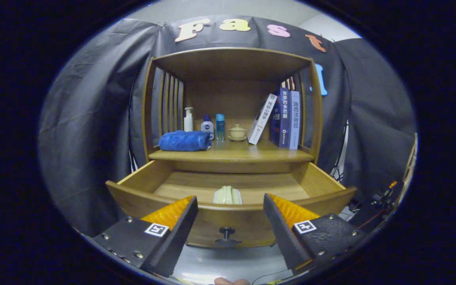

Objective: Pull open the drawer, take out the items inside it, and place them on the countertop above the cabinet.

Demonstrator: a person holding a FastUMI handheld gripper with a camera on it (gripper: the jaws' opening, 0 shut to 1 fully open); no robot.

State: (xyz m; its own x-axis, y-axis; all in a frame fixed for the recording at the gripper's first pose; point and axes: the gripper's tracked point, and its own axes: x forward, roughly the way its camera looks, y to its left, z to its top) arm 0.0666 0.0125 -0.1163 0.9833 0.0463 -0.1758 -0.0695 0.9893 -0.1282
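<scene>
Drawer [196, 215] of the wooden cabinet [232, 63] stands pulled well out, its curved front panel facing the tool and its dark round knob [227, 232] centred low on that panel. One item lies inside: a pale cream folded object [228, 195], resting on the drawer floor close behind the front panel and roughly midway between the drawer's side walls. What it is cannot be told; its lower part is hidden by the panel's top edge.

Tool [230, 204] hangs released, its two fingers [180, 215] spread wide apart and pressing on nothing. The fingertips sit level with the drawer's front edge, one to either side of the pale object, which lies just beyond them in the gap. The knob shows between the fingers, lower down, untouched.

Tabletop [232, 155] above the drawer carries a row of goods under the cabinet's roof. A rolled blue towel [183, 141] lies toward the slatted side. Behind and beside it stand a white pump bottle [188, 119], a small white bottle with a blue cap [207, 126] and a slim blue bottle [220, 126], all upright and close together. A small cream lidded cup on a saucer [237, 132] sits near the middle. Several books [285, 118] stand at the far side, with one white book [262, 118] leaning against them.

A fingertip [232, 281] of the person shows below the tool.
</scene>
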